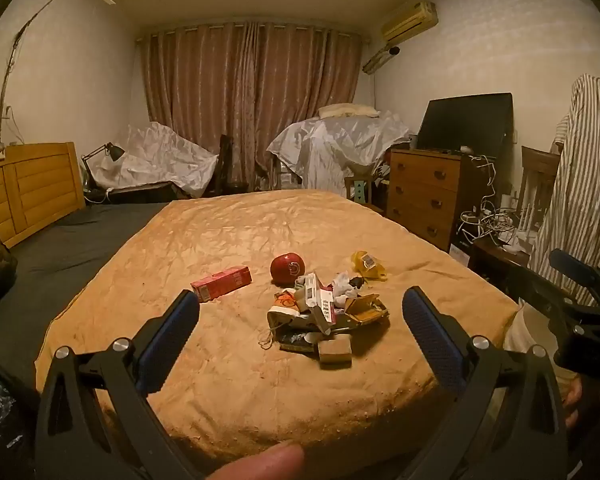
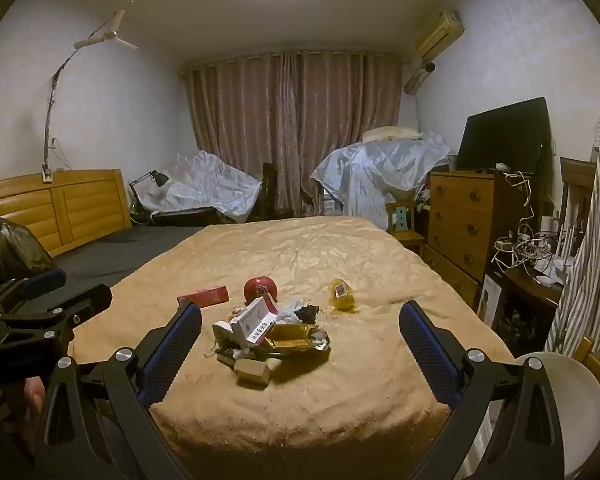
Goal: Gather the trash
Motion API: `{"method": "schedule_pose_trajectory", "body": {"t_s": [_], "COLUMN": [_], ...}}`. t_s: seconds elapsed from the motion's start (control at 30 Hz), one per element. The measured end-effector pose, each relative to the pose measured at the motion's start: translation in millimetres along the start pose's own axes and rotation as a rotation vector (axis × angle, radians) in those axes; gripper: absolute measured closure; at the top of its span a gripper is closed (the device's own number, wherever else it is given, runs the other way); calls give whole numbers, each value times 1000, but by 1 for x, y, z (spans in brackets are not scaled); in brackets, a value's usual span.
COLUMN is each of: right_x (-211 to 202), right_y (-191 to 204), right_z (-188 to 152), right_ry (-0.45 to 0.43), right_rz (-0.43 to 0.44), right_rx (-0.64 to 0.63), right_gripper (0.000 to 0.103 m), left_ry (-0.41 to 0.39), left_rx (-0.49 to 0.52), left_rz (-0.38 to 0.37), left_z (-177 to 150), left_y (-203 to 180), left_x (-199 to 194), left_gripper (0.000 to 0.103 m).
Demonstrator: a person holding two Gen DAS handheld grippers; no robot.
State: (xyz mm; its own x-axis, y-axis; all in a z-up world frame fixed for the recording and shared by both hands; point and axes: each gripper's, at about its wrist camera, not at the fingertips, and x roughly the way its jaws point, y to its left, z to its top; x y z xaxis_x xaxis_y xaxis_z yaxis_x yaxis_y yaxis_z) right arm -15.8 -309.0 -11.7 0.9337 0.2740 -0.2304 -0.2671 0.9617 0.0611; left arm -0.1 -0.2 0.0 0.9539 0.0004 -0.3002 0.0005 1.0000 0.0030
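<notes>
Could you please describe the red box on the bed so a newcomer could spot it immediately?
On the tan bedspread, look left of the heap of crumpled packaging. The flat red rectangular carton lies alone there, left of the round red apple, the only boxy red item.

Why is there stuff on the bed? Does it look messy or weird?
Yes. A pile of trash sits on the tan blanket: torn boxes, crumpled paper and wrappers heaped together. Lying apart from it are a red carton, a red apple and a crumpled yellow wrapper. Nothing looks spilled.
</notes>
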Motion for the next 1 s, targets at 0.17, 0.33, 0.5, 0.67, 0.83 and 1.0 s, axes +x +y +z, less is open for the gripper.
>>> {"method": "schedule_pose_trajectory", "body": {"t_s": [0.17,0.33,0.5,0.67,0.83,1.0], "right_x": [0,0,0,1,-2,-1], "right_y": [0,1,1,-1,-1,-1], "right_z": [1,1,2,-2,2,1], "right_ry": [-5,-2,-2,-5,1,0], "right_rz": [4,-1,0,-1,2,2], "right_rx": [-3,-7,-6,-3,-2,-2], "right_gripper": [4,4,4,4,4,4], "left_ry": [-1,-1,1,2,3,3], "left_rx": [0,-2,-3,-3,-5,-4], "left_rz": [0,3,2,2,1,3], "left_z": [0,0,0,0,0,0], "left_y": [0,0,0,0,0,0], "left_x": [0,0,0,0,0,0], "left_gripper": [5,5,5,5,5,5]}}
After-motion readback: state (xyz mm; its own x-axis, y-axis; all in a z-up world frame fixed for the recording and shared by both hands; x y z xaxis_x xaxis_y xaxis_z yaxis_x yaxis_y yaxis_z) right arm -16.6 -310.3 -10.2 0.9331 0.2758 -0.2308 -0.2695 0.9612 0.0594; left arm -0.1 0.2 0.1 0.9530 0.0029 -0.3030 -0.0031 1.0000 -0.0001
